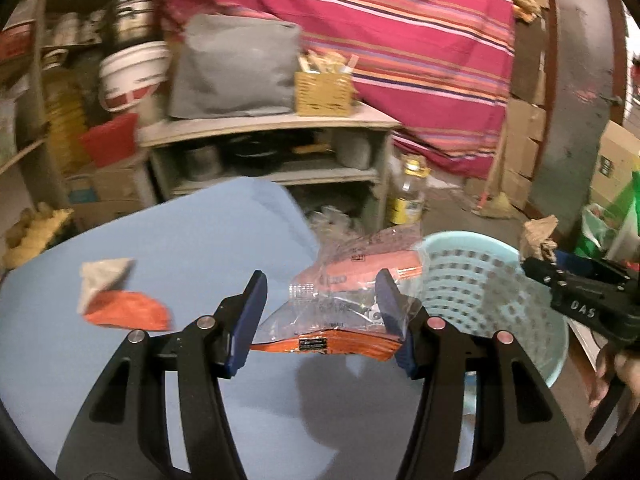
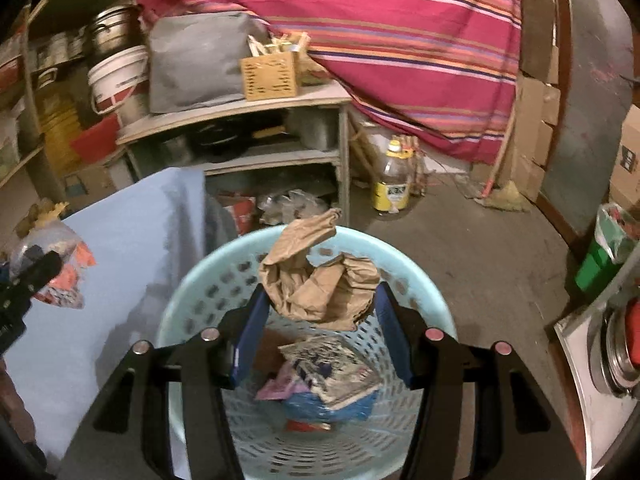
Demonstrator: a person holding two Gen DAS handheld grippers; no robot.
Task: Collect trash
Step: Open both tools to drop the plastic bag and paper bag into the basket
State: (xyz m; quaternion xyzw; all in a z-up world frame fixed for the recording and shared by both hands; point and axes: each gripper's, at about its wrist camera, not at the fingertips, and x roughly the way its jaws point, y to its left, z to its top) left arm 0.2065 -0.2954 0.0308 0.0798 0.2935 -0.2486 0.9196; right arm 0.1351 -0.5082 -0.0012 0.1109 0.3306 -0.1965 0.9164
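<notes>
The right tool [image 2: 318, 334] is hanging over the pale blue basket [image 2: 192, 292] with its blue pads spread wide, and the crumpled brown paper bag [image 2: 316, 280] is sitting loosely between the pad tips; whether it is touching either pad I cannot tell, but nothing is clamping it. Directly beneath it, other wrappers and paper are lying at the basket's bottom. The left tool [image 1: 320, 312] is also standing apart over the blue tabletop [image 1: 180, 248], with a clear and orange plastic wrapper [image 1: 340, 304] between its pads, near the tabletop's right edge just beside the basket [image 1: 480, 280]; no firm grip is showing there either. A second orange and white wrapper [image 1: 116, 300] is lying farther left on the tabletop. To do this step well, the right tool should be staying centred above the basket opening so the bag is dropping inside rather than catching the rim, while the left tool should be closing squarely on the wrapper's thicker folded edge, since thin slick film is likely to slip out.
</notes>
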